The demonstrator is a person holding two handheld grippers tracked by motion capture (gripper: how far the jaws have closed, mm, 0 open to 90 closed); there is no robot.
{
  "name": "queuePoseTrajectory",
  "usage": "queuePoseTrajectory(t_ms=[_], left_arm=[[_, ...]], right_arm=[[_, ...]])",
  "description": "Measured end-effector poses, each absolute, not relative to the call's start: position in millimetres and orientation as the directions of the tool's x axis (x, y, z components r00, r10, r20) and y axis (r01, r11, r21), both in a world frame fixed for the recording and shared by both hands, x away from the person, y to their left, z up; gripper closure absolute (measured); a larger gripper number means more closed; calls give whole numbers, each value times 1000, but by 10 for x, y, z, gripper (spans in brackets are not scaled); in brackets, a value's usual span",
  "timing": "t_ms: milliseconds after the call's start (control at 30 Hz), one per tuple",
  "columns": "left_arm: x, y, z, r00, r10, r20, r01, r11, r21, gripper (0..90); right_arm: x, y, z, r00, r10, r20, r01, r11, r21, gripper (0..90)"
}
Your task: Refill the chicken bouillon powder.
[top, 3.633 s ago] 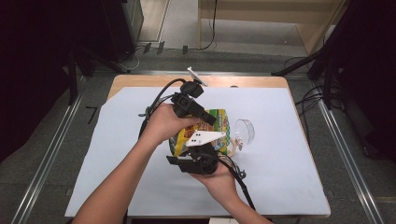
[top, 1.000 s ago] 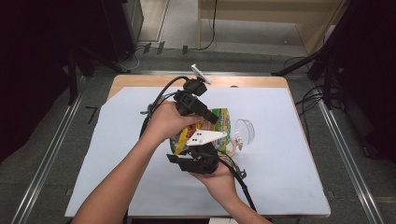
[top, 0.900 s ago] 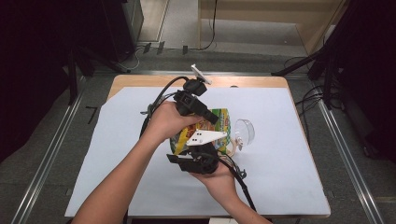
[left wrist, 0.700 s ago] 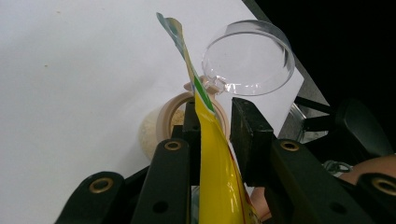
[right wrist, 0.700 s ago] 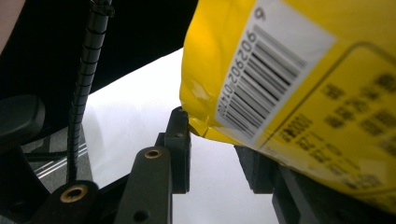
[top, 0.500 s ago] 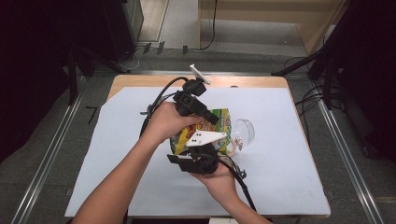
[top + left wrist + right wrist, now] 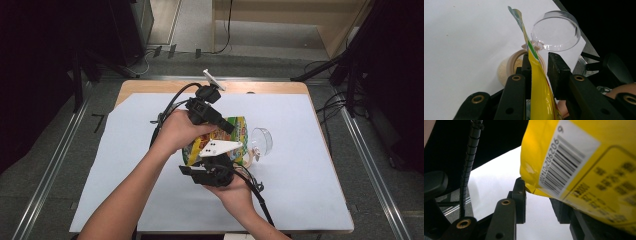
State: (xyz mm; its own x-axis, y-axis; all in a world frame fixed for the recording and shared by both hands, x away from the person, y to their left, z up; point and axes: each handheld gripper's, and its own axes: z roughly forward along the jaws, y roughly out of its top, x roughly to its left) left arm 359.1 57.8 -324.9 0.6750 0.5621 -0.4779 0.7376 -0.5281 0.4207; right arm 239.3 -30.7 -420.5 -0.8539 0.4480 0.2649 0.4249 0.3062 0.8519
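Observation:
A yellow and green snack bag (image 7: 236,131) is held tilted over the table between both grippers. My left gripper (image 7: 226,126) is shut on its upper part; in the left gripper view the bag (image 7: 537,82) runs up between the jaws of this gripper (image 7: 537,60). My right gripper (image 7: 216,159) is shut on the bag's lower corner, next to the barcode side (image 7: 579,157), with the gripper (image 7: 537,192) below it. Just beyond the bag's top edge stands a beige-rimmed jar (image 7: 512,62) of pale grains, its clear hinged lid (image 7: 555,31) swung open. The lid (image 7: 262,140) also appears in the high view.
A white sheet (image 7: 300,175) covers the wooden table (image 7: 150,86). Black cables trail from both grippers, one (image 7: 469,157) close to the right gripper. Dark floor, metal rails and stands surround the table.

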Motion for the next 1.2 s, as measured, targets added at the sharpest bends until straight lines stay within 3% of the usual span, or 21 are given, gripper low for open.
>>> queuePoseTrajectory(t_ms=[1200], left_arm=[[3556, 559, -3232, 682, 560, -471, 731, -535, 424, 760]], right_arm=[[2393, -308, -4224, -857, 442, 266, 422, 304, 854, 695]])
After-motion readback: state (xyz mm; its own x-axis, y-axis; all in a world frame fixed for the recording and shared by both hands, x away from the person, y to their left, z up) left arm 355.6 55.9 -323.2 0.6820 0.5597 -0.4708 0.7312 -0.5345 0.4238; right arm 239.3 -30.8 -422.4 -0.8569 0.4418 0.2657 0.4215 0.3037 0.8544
